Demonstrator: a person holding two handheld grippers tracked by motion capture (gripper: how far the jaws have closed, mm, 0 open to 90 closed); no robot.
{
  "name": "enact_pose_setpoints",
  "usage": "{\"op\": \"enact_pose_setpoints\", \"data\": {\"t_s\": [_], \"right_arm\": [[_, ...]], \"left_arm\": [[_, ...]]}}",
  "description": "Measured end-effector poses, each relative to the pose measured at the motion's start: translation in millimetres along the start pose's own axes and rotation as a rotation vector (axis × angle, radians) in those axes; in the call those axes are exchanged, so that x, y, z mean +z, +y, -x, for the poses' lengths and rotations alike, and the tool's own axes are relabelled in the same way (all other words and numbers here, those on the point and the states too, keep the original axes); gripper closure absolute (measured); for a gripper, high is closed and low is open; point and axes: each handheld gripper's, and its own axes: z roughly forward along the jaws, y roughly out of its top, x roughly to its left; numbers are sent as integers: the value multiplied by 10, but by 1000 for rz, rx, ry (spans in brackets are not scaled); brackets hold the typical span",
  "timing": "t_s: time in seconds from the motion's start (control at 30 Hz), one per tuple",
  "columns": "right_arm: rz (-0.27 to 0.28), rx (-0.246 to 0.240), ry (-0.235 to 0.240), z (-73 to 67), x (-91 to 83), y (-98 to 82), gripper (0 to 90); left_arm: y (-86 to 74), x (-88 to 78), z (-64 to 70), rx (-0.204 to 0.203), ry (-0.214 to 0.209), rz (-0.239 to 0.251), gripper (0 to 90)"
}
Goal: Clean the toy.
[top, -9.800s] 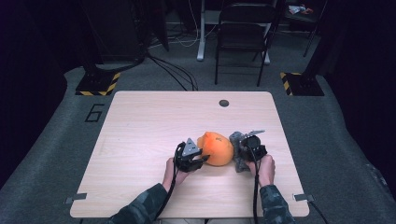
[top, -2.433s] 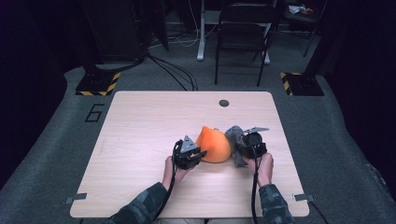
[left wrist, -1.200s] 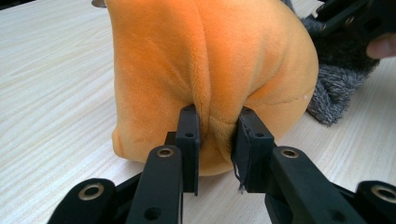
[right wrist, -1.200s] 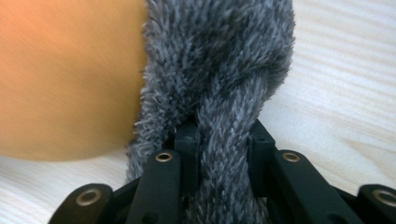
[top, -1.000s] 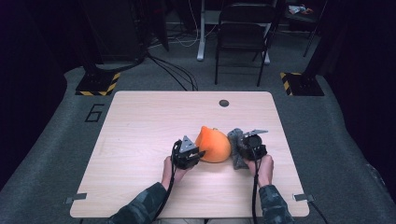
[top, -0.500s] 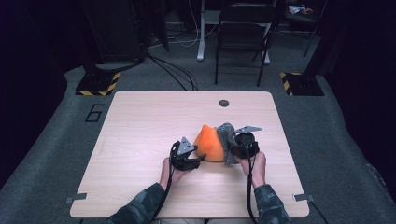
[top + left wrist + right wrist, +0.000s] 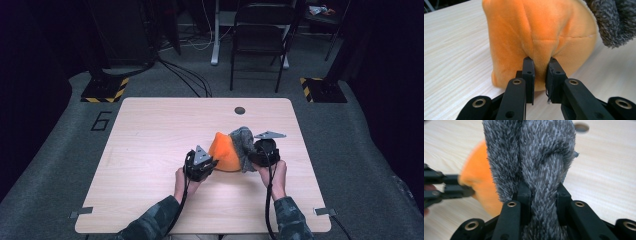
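An orange plush piece [image 7: 224,152] stands peaked like a cone in the middle of the wooden table [image 7: 150,150], joined to a grey fuzzy part [image 7: 244,142] on its right. My left gripper [image 7: 210,162] is at its left base; its jaws have just been closing and now pinch a fold of the orange plush [image 7: 536,27], the left gripper [image 7: 540,66] shut on it. My right gripper [image 7: 252,157] holds the grey part raised. In the right gripper view the right gripper [image 7: 543,192] is shut on the grey fuzz [image 7: 531,152].
A round cable hole [image 7: 240,110] lies in the table behind the plush. A folding chair [image 7: 260,40] stands beyond the far edge. Yellow-and-black striped bases [image 7: 105,90] sit on the floor at the far corners. Bare tabletop stretches to the left.
The right gripper has lifted the grey part and shifted a little left, and the orange plush has gone from a rounded lump to a taller peak. The left hand has hardly moved.
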Motion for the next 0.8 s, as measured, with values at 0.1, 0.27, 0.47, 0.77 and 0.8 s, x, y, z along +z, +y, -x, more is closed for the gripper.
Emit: {"op": "enact_pose_setpoints", "data": {"t_s": [0.1,0.27,0.47,0.77,0.8], "right_arm": [[29,-17,33,-117,-116,93,722],[30,-73,54,-385,-89,122,718],[-11,-113,3,-457,113,25,713],[-59,-85,-57,-256,183,-67,715],[-67,-76,-63,-222,193,-77,715]], "left_arm": [[38,-38,47,2,-27,0,789],[24,-19,144,41,-49,-16,787],[-5,14,125,49,-50,-26,786],[-23,32,57,32,-51,-38,784],[-25,36,48,37,-49,-35,783]]}}
